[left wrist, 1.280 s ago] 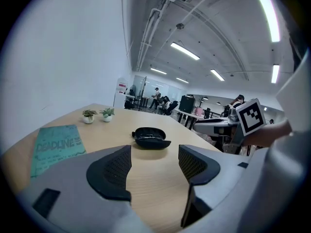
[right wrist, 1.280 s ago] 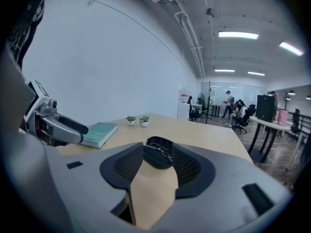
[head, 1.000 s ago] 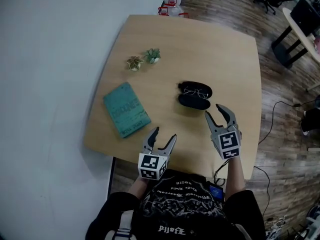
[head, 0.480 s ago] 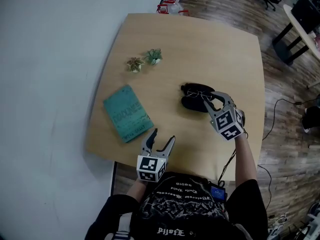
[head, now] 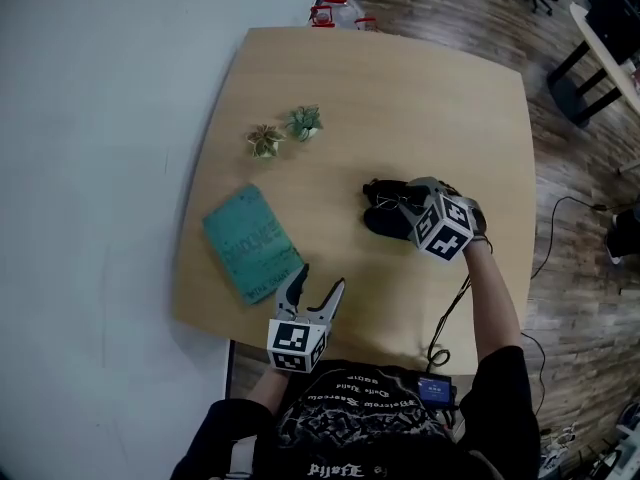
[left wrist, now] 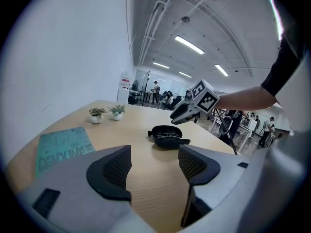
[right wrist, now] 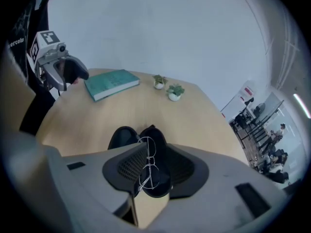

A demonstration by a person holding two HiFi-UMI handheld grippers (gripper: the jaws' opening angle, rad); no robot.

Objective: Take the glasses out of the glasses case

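The open glasses case (right wrist: 122, 136) sits mid-worktop (head: 380, 98). The right gripper (right wrist: 154, 153) is over it, jaws half apart and just been closing, straddling the wire glasses (right wrist: 146, 171) lying in the case; pads don't look to be pinching yet. Close gently on the bridge, not a lens, then lift straight up so the temples clear the rim. The left gripper (left wrist: 154, 165) hangs open and empty near the front edge, and could pin the case if it drags.
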